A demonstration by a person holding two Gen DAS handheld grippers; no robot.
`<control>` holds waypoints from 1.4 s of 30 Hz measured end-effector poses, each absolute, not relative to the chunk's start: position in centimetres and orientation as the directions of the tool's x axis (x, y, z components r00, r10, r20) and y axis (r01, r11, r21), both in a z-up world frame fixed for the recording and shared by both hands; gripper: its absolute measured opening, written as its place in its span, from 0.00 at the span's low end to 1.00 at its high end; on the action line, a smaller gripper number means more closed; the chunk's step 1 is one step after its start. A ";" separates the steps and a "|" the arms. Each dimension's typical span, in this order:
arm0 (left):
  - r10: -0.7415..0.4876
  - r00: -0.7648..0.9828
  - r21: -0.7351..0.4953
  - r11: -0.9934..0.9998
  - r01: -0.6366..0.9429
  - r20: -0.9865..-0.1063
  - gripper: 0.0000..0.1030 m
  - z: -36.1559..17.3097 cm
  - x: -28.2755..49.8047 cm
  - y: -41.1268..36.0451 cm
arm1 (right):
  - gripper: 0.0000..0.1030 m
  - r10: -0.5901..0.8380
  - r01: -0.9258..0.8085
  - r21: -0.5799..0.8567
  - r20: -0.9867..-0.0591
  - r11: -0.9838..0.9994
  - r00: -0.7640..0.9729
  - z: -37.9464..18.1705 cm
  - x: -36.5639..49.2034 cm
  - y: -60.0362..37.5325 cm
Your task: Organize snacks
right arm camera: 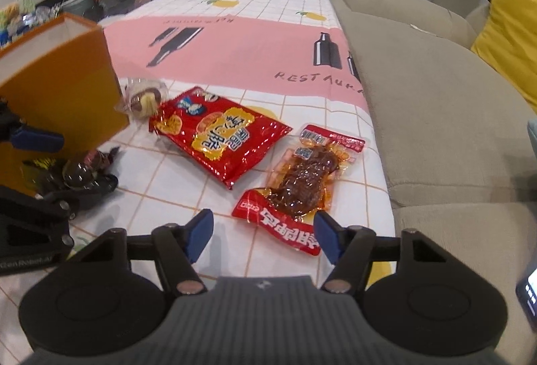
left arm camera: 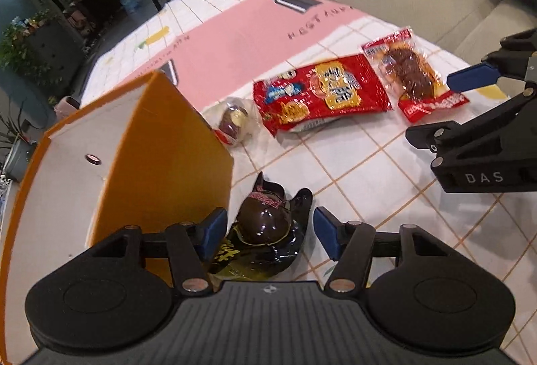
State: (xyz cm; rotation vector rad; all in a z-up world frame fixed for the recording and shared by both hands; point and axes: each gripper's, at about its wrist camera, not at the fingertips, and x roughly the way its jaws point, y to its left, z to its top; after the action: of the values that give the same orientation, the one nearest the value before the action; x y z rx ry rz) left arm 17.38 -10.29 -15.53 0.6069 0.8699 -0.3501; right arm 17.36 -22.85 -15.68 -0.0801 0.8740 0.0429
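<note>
An orange box point(left arm camera: 161, 143) with a white inside stands open on the tablecloth; it also shows in the right wrist view point(right arm camera: 60, 90). My left gripper point(left arm camera: 268, 232) is open around a black egg packet point(left arm camera: 265, 224) lying beside the box. A clear-wrapped egg snack point(left arm camera: 233, 121), a red chip bag point(left arm camera: 319, 93) and a meat snack pack point(left arm camera: 412, 73) lie further on. My right gripper point(right arm camera: 263, 234) is open, just above the near end of the meat snack pack point(right arm camera: 302, 184).
The table has a pink and white checked cloth point(right arm camera: 235, 39). A beige sofa point(right arm camera: 436, 103) runs along its right edge with a yellow cushion point(right arm camera: 506, 39). Plants and a dark dining table stand beyond.
</note>
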 end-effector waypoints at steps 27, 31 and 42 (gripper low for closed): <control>-0.104 0.504 0.123 0.909 0.397 -0.857 0.56 -14.9 13.2 -7.2 | 0.00 0.095 -0.281 -0.077 -0.830 0.957 0.550 -14.2 12.9 -20.5; -0.123 0.490 0.091 0.916 0.390 -0.863 0.56 -14.8 12.1 -6.5 | 0.00 0.129 -0.313 -0.037 -0.860 0.949 0.493 -13.8 11.1 -20.0; -0.229 0.443 -0.076 0.939 0.336 -0.866 0.57 -14.1 11.2 -4.2 | 0.01 0.153 -0.373 0.005 -0.917 0.928 0.368 -13.1 6.5 -19.2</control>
State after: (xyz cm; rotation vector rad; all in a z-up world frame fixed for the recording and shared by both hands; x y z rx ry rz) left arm 11.16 -4.18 -14.12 0.1126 1.0550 -0.3515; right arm 6.53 -19.24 -13.07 -0.2173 1.1466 0.3416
